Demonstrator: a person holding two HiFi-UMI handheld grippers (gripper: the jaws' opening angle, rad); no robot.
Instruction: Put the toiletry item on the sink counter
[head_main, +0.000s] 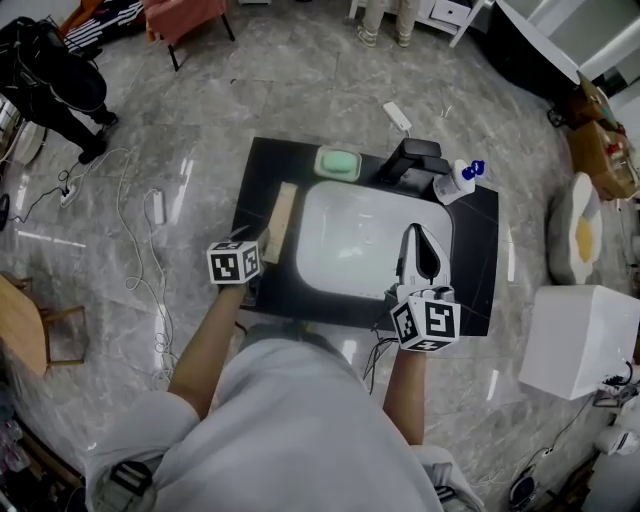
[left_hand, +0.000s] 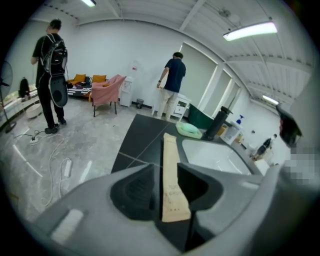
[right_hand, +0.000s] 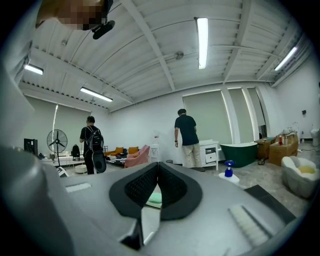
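The toiletry item is a long tan paper packet (head_main: 281, 220) lying flat on the black sink counter (head_main: 262, 170), left of the white basin (head_main: 350, 230). In the left gripper view the packet (left_hand: 171, 175) runs lengthwise between the jaws of my left gripper (left_hand: 166, 170), which stand open with a gap beside the packet. From the head view my left gripper (head_main: 262, 246) sits at the packet's near end. My right gripper (head_main: 416, 236) hovers over the basin's right side. Its jaws meet at the tips (right_hand: 158, 167) with nothing held.
A green soap dish (head_main: 338, 163), a black faucet (head_main: 410, 160) and a pump bottle (head_main: 460, 180) stand along the counter's far edge. A white box (head_main: 580, 340) sits on the floor at right, and cables (head_main: 130, 230) trail at left. Two people stand far off.
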